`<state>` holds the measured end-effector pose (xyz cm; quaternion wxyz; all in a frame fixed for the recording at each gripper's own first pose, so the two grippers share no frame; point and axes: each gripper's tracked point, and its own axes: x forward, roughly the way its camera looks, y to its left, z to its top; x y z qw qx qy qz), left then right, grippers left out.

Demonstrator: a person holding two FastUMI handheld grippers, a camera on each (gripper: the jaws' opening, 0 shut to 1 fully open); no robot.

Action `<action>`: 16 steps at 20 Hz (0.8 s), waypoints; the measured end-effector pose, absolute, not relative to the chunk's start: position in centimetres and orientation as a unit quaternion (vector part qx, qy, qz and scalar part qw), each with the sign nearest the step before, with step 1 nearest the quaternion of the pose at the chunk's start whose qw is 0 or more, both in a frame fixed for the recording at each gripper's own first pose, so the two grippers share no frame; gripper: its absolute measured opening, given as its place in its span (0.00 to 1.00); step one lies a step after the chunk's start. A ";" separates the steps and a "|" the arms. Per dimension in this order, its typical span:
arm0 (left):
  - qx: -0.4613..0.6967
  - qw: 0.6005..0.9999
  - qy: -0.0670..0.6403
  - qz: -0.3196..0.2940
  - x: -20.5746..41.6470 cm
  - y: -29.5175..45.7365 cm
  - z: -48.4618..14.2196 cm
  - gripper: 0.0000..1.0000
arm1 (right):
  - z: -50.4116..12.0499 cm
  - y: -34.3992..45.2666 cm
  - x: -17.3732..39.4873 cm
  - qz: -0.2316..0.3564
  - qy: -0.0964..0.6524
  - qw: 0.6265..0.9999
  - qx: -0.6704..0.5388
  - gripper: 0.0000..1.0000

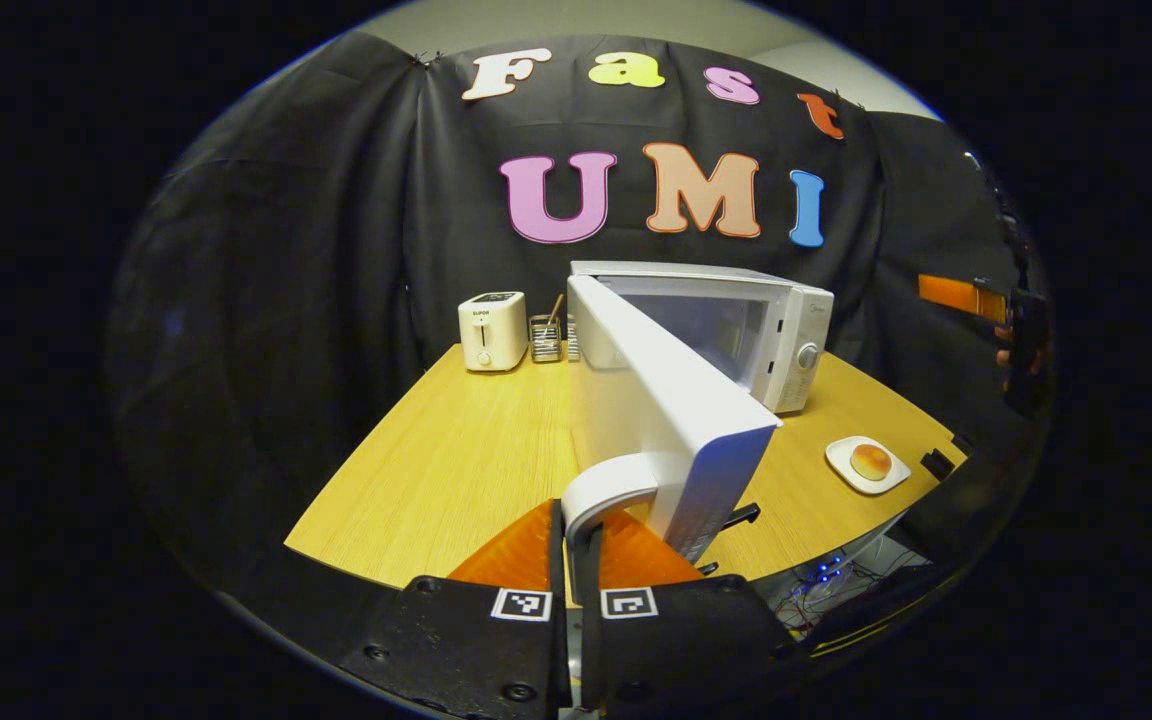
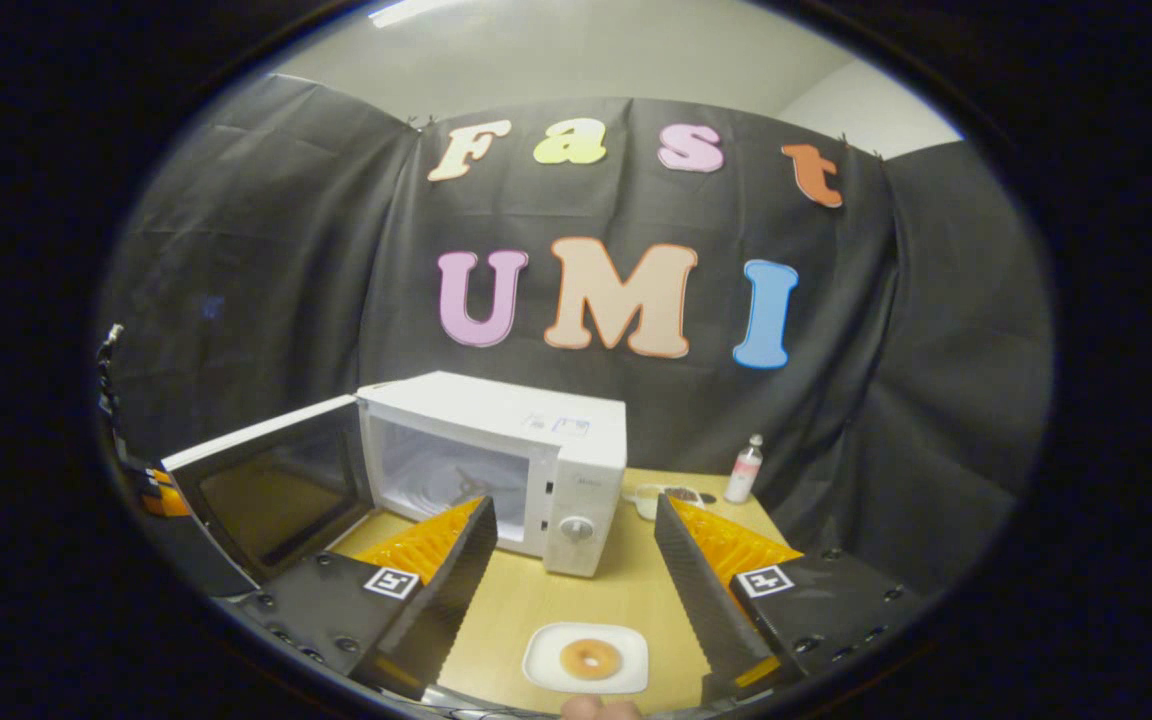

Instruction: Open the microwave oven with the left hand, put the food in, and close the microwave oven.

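The white microwave point(image 1: 786, 340) stands on the wooden table point(image 1: 456, 460) with its door point(image 1: 666, 400) swung wide open toward me. My left gripper point(image 1: 576, 515) is shut on the door's white handle point(image 1: 606, 485). A round browned pastry point(image 1: 870, 460) lies on a small white plate point(image 1: 841, 455) to the right of the oven. In the right gripper view the microwave point(image 2: 576, 450) shows its empty cavity and open door point(image 2: 266, 490). My right gripper point(image 2: 571, 503) is open, its fingers wide apart above the pastry point(image 2: 591, 658) on its plate point(image 2: 541, 665).
A white toaster point(image 1: 492, 330) and a metal rack point(image 1: 545, 338) stand at the table's back left. A small bottle point(image 2: 744, 468) and a little dish point(image 2: 671, 495) sit behind the microwave's right side. The right gripper point(image 1: 976, 298) and its hand appear far right.
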<state>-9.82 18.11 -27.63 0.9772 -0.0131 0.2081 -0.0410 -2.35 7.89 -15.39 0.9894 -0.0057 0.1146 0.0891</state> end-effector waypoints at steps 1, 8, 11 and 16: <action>-0.011 0.977 0.209 -0.041 -9.8 17.9 -27.7 0.04 | -17.0 7.8 -2.4 0.088 0.129 0.988 0.003 0.99; -0.002 0.977 0.208 -0.035 -10.1 17.3 -27.6 0.05 | -32.6 5.5 -2.3 0.063 0.264 0.962 -0.003 0.97; -0.002 0.976 0.216 -0.030 -10.2 17.3 -27.6 0.08 | -38.0 4.4 -2.5 0.055 0.318 0.946 -0.026 0.98; -0.010 0.974 0.225 -0.010 -10.3 18.4 -27.7 0.45 | -41.1 4.1 -3.7 0.066 0.349 0.934 -0.046 0.98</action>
